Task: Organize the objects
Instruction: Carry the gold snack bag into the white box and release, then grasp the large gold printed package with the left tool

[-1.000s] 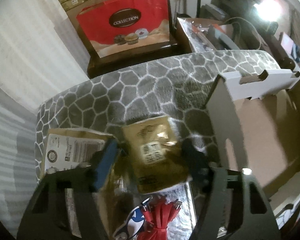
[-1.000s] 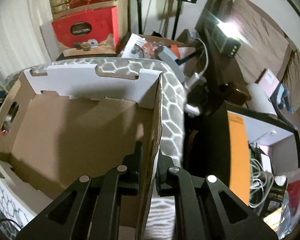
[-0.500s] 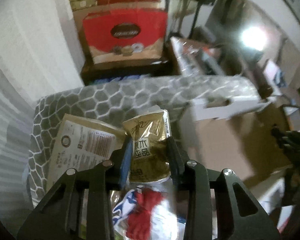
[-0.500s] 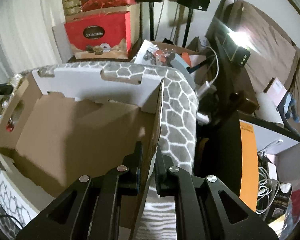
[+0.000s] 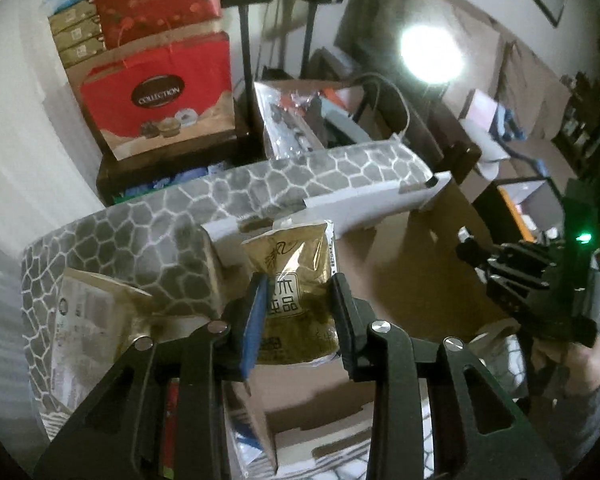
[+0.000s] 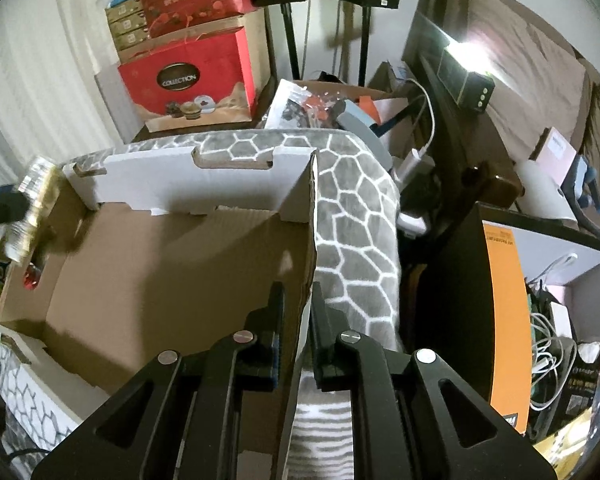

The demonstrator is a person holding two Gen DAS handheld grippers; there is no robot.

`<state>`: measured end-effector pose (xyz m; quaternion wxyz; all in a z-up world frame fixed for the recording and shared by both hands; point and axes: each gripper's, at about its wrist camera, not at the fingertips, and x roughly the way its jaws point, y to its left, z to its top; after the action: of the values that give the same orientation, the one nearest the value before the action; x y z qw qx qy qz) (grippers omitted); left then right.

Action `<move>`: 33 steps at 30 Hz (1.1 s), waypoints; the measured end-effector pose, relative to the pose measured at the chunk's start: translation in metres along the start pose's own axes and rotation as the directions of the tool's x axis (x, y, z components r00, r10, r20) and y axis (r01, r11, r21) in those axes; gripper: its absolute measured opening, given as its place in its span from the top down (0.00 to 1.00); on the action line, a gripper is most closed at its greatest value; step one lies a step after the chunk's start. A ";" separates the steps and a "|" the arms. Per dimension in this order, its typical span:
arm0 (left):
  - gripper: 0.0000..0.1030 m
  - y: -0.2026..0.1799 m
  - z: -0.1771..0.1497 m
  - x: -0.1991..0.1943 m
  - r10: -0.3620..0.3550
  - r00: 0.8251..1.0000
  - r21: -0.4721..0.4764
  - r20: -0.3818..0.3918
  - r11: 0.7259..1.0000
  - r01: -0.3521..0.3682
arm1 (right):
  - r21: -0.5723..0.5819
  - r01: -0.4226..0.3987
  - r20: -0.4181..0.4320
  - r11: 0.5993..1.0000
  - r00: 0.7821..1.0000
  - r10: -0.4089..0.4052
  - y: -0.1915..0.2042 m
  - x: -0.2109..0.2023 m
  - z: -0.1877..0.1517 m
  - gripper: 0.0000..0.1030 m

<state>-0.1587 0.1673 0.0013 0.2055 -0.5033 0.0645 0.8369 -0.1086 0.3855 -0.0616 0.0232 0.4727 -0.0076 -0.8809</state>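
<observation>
- Your left gripper (image 5: 298,312) is clamped on the gold pouch (image 5: 296,280), above the cardboard box (image 6: 148,264) rim.
- Your right gripper (image 6: 298,312) pinches the box's side wall.
- Box sits on the grey honeycomb blanket (image 6: 356,216); red gift bag (image 6: 188,80) behind.

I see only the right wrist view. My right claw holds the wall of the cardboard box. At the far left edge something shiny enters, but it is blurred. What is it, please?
Observer: It is a gold foil packet, gripped between the two fingers of the left claw.
Operator: Is the packet already inside the box?
Observer: Not resting inside. In the left wrist view it hangs at the cardboard box near its white flap.
Operator: Are more items waiting on that side?
Observer: Yes. A larger gold bag with a white label lies on the grey patterned blanket, outside the box on its left.
</observation>
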 end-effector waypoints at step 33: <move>0.05 0.161 -0.061 0.003 0.249 0.966 -0.099 -0.076 0.962 -0.256 | 0.018 -0.002 -0.015 1.000 1.000 0.003 0.000 -0.003 -0.007 0.86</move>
<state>-0.1759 0.0029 -0.0469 0.0675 -0.5273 0.0893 0.8423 -0.1008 0.3852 -0.0631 0.0200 0.4795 -0.0160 -0.8771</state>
